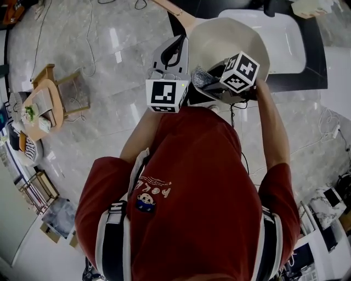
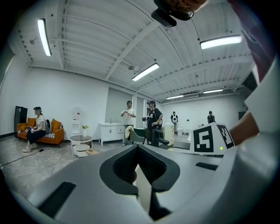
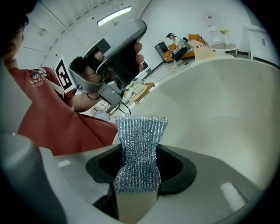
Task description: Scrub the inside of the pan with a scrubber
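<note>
I see a cream pan (image 1: 225,38) with a wooden handle (image 1: 178,11), tilted in the air with its inside facing me. My left gripper (image 1: 178,41) points up at the pan's edge near the handle base. In the left gripper view its jaws (image 2: 139,168) stand nearly together with a thin cream strip between them. A silver mesh scrubber (image 3: 140,140) is clamped in my right gripper (image 3: 138,168) and sticks out against the pan's inner wall (image 3: 227,109). From above, the scrubber (image 1: 203,77) sits low in the pan beside the right gripper (image 1: 213,81).
A white basin (image 1: 279,38) sits in a dark counter (image 1: 296,82) just beyond the pan. Below is a glossy marble floor (image 1: 109,55), with a small cluttered table (image 1: 44,104) at far left. Several people (image 2: 127,118) and a white cabinet (image 2: 111,131) show across the room.
</note>
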`<state>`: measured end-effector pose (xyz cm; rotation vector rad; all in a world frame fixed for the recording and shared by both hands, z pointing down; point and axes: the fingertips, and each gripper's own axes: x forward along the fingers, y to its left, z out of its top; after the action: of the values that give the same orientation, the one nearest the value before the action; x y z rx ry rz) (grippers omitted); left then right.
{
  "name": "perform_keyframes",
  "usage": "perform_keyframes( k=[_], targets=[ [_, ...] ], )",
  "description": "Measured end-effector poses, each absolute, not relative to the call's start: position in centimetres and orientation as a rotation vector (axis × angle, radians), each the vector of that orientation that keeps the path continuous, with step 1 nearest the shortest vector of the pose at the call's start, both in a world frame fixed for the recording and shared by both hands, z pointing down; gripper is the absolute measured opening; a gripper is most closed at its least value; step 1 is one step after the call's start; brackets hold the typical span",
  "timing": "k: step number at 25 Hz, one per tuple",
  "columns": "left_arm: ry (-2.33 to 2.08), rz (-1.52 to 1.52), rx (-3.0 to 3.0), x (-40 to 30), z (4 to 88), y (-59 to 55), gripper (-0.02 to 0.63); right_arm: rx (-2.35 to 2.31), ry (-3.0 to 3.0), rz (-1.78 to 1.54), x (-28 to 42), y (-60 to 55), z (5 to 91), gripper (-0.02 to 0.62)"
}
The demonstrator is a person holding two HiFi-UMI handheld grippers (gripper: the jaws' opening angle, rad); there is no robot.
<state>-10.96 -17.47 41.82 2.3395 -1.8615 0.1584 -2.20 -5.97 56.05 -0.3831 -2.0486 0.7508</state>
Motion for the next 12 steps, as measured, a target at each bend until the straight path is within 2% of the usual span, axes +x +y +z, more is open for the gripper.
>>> perform_keyframes(
  k=[12],
  targets=[
    [-1.701, 0.141, 2.457, -7.8, 42.0, -20.1, 0.006, -0.361, -1.751, 0.611, 2.8, -5.5, 57.4, 0.239]
  ],
)
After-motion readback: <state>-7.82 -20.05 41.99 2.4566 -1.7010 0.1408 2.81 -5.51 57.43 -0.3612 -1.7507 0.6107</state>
